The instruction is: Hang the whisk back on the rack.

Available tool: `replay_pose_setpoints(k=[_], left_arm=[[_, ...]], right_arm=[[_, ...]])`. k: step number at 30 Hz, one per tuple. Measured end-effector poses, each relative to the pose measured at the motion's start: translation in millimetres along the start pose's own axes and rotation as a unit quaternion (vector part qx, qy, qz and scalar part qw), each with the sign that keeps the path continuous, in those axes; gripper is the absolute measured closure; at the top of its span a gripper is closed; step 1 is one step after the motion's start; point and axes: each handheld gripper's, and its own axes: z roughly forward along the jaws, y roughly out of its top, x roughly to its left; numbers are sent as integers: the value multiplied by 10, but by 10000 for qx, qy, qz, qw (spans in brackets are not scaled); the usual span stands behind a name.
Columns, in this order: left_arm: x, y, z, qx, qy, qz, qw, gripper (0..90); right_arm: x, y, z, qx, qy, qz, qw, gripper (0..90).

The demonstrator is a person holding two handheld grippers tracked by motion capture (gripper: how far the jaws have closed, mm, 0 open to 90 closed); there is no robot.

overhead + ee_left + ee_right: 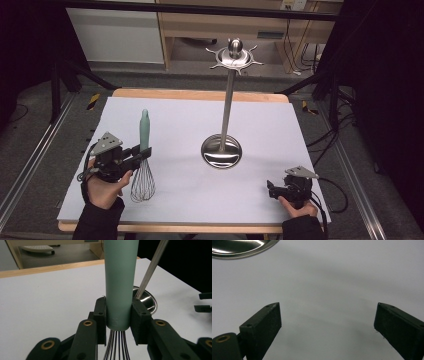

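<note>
At the near left edge of the white-covered table (190,200), the left tool (141,152) is clenched on the whisk with a pale green tapered handle and thin steel wires (143,155), gripping it at the bottom of the handle, just above where the wires begin. In the left gripper view the black pads (101,315) press on both sides of the green handle, whose long axis runs straight up between them; in the high view the wire loops point toward the person and the handle tip points away, toward the far edge. The near right corner has the right tool (270,190), released, its jaws spread wide over bare table with nothing between them.

Farther in, near the table's middle, stands the polished steel utensil stand with a round dished base, a thin upright pole and a crown of hooks at the top (221,150). It lies to the right of and beyond the whisk, roughly between the two tools and well apart from both. Any hanging move would probably turn on raising the handle end to those hooks.

The handle's tip is cut off at the top of the left gripper view, so a hanging loop or hole cannot be made out. The hooks themselves are small and glary.
</note>
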Motion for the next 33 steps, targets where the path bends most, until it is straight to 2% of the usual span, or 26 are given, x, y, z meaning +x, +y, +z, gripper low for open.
replay_pose_setpoints(k=[10,17,20,28,33], left_arm=[[-77,72,-3,-178,-100,100,9997,689],[-170,173,46,-299,-130,229,9992,689],[-187,199,63,-343,-137,221,9991,689],[-236,374,171,-420,-193,285,9985,689],[-299,581,234,-553,-164,335,9978,689]], right_arm=[[-1,3,7,4,2,20,10000,78],[-3,5,20,22,-14,15,10000,78],[-3,5,21,32,-19,19,10000,78],[-10,7,18,13,-22,29,10000,78],[-11,9,19,4,-12,49,10000,78]])
